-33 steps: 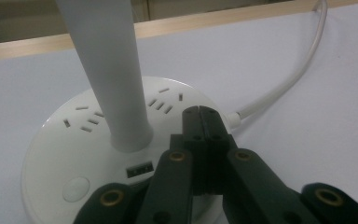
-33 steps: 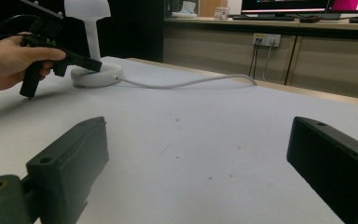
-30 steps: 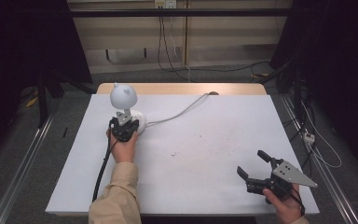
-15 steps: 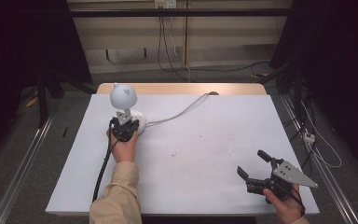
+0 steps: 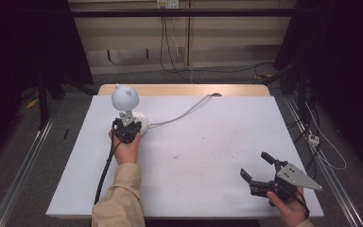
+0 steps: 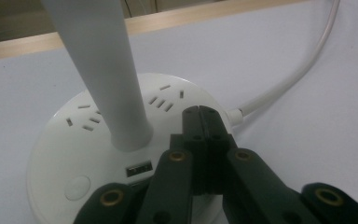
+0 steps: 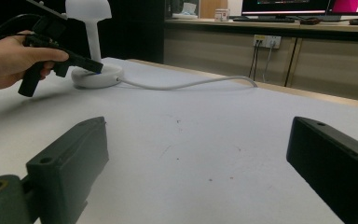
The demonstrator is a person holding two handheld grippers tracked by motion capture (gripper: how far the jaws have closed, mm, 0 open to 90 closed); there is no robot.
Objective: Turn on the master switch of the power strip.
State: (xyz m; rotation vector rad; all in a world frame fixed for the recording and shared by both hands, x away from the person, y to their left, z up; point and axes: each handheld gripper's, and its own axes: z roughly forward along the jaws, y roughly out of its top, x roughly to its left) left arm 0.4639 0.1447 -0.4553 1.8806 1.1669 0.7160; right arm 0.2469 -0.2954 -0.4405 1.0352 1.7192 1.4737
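Observation:
A white desk lamp (image 5: 125, 97) with a round head stands on a round white base (image 6: 93, 140) at the table's far left; the base carries socket slots, a USB port and a round button. My left gripper (image 6: 199, 112) is shut with nothing between its jaws, and its tips rest on the base just right of the lamp's stem (image 6: 105, 74). In the high view the left gripper (image 5: 128, 124) sits at the base's near side. My right gripper (image 5: 255, 166) is open near the table's front right, holding nothing, pointing toward the lamp (image 7: 91, 28).
A white cord (image 5: 184, 113) runs from the base toward the table's far edge. The white table (image 5: 217, 142) has a few small dark specks mid-surface. A black cable (image 5: 105, 168) trails from the left gripper along the forearm. Floor cables lie right of the table.

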